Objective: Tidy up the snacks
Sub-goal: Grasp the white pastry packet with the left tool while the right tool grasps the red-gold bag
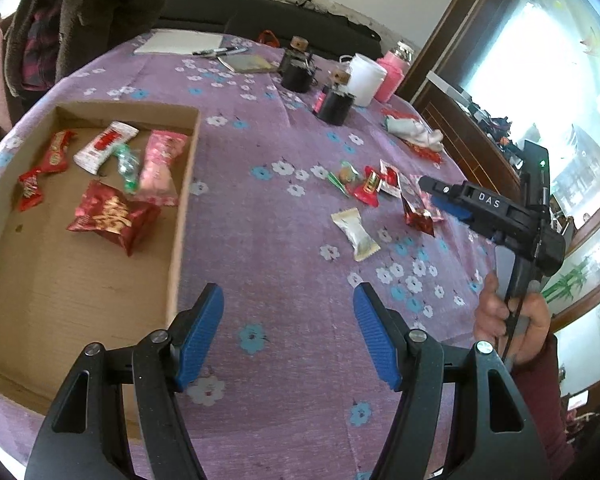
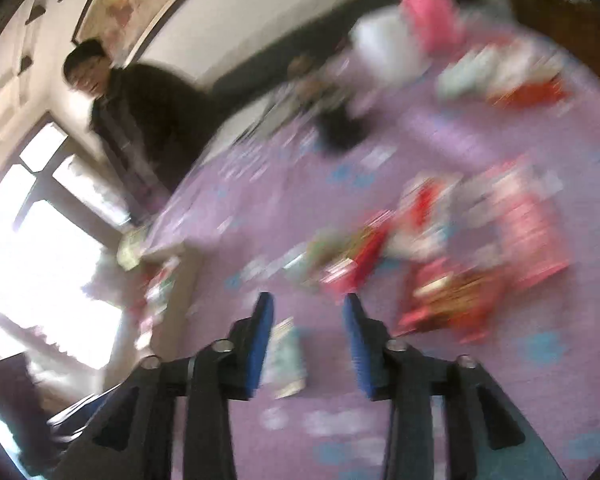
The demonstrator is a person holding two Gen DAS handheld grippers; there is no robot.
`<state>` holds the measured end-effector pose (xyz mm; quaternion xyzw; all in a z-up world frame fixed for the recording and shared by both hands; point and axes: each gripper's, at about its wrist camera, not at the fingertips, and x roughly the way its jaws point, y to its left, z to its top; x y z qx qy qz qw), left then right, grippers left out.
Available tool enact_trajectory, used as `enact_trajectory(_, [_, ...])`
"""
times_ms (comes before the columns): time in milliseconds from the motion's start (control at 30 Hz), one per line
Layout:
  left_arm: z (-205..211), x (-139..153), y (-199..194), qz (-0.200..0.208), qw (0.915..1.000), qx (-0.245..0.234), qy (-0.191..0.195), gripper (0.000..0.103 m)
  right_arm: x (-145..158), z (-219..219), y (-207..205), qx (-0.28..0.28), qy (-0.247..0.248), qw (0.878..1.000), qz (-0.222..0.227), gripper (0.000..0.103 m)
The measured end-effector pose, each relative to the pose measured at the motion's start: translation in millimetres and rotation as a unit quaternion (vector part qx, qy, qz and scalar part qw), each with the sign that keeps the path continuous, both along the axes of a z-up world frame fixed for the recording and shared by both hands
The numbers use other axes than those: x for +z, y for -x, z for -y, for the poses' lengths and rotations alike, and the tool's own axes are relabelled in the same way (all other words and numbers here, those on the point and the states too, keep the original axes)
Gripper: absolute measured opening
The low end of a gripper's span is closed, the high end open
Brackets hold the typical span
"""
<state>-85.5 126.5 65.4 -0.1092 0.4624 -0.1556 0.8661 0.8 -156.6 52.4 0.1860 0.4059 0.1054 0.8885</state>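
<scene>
Snacks in box: a red packet with gold print (image 1: 112,216), a pink packet (image 1: 160,164), a white-and-red packet (image 1: 104,144), a green-wrapped candy (image 1: 127,166) and two small red candies (image 1: 58,152) lie in the cardboard box (image 1: 180,216), left of the frame in my left view.
Loose snacks: a pale cream packet (image 1: 356,234) lies alone on the cloth right of center; above it sits a cluster of red and green wrappers (image 1: 370,182).
My left jaws (image 1: 288,336): spread wide, holding nothing, low in the frame above bare cloth just right of the box's near corner.
My right jaws (image 2: 306,336): parted, with nothing pinched; in the blurred right view a pale packet (image 2: 288,360) lies on the cloth between the blue pads, and I cannot tell if they touch it.
Right gripper seen from the left view: its black body (image 1: 496,208) is at the right edge, tip beside a red wrapper (image 1: 418,216), my hand (image 1: 512,316) on the handle.
Counter: covered by a purple cloth with flowers (image 1: 280,140).
Far end: black jars (image 1: 334,106), a white tub (image 1: 366,78), a pink container (image 1: 392,74), upper center.
Upper left: a person in a dark coat (image 1: 80,12).
</scene>
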Motion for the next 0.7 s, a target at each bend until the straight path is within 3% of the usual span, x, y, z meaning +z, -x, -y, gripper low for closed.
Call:
enact_trajectory(100, [10,-7,-2,-0.013,0.9999,-0.008,0.0,0.067,-2,10,1,-0.027,0.053,0.998,0.009,0.052])
enact_trajectory(267, [22,-15,-6,-0.026,0.9995,-0.015,-0.008,0.067,-19,9,-14,-0.039,0.098,0.994,0.011,0.053])
enact_trajectory(367, [28,-12,-8,-0.017,0.9996,-0.017,-0.013,0.067,-32,19,-10,-0.021,0.062,0.998,-0.014,0.053])
enact_trajectory(500, [44,-11,-20,-0.01,0.9993,-0.022,-0.027,0.067,-28,22,0,0.019,0.012,1.0,-0.013,0.056])
enact_trajectory(567, [55,-13,-30,-0.008,0.999,-0.025,-0.036,0.067,-28,17,4,0.023,0.034,0.999,-0.009,0.065])
enact_trajectory(700, [72,-21,-53,-0.007,0.9989,-0.029,-0.035,0.066,-32,-2,5,0.044,0.088,0.995,-0.013,0.067])
